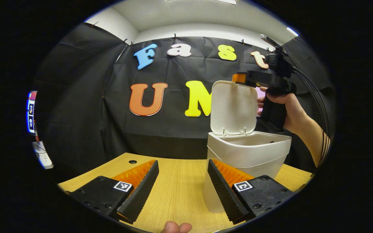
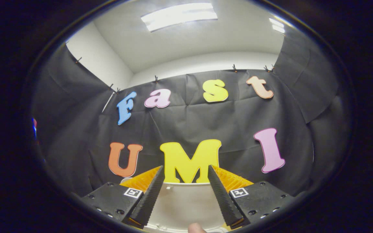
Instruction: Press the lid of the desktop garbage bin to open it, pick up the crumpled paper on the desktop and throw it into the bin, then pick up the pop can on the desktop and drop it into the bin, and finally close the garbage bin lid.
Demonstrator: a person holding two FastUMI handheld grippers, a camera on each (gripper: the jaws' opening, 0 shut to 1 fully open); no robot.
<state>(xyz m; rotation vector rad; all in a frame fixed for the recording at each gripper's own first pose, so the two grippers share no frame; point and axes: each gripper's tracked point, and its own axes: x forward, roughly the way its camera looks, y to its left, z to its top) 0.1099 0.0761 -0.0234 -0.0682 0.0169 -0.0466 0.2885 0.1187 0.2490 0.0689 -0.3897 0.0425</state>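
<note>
One bin (image 1: 248, 155), lid (image 1: 234, 107) upright, two open tongs (image 1: 183, 181)

No readable text

Only small square black-and-white markers (image 1: 122, 186) sit on the gripper bodies; these carry no words.

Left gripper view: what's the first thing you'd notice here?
The white bin on the wooden table, with its lid standing straight up and open. Behind the lid's top edge hangs the right gripper, held by a hand. The left gripper waits open in front.
</note>
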